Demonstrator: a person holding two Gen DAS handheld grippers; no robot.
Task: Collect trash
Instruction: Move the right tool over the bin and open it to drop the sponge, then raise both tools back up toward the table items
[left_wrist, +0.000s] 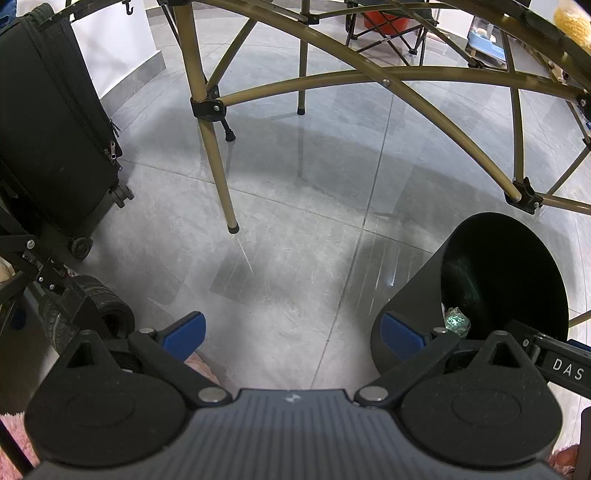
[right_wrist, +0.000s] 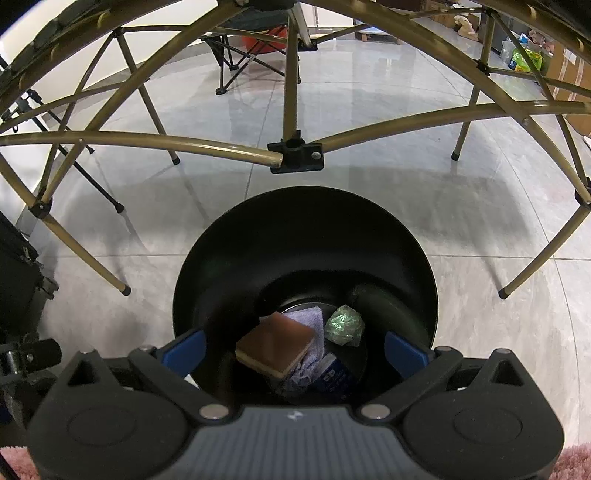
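The bin (right_wrist: 306, 236) stands upright on the floor (right_wrist: 480, 229), mouth up, directly under the right claw (right_wrist: 293, 349), whose jaws gape wide and empty. Inside lie a sponge (right_wrist: 275, 345) pointing toward 2 o'clock, a cloth (right_wrist: 308, 317) and a green wrapper (right_wrist: 345, 325). The left claw (left_wrist: 293, 334), also wide and empty, has the bin at 3 o'clock. Table legs (right_wrist: 291, 74) ring the bin from 9 to 3 o'clock.

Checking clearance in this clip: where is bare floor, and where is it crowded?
Bare tile lies between the suitcase, the table leg and the bin. Inside the bin it is crowded: sponge, cloth, crumpled wrapper.
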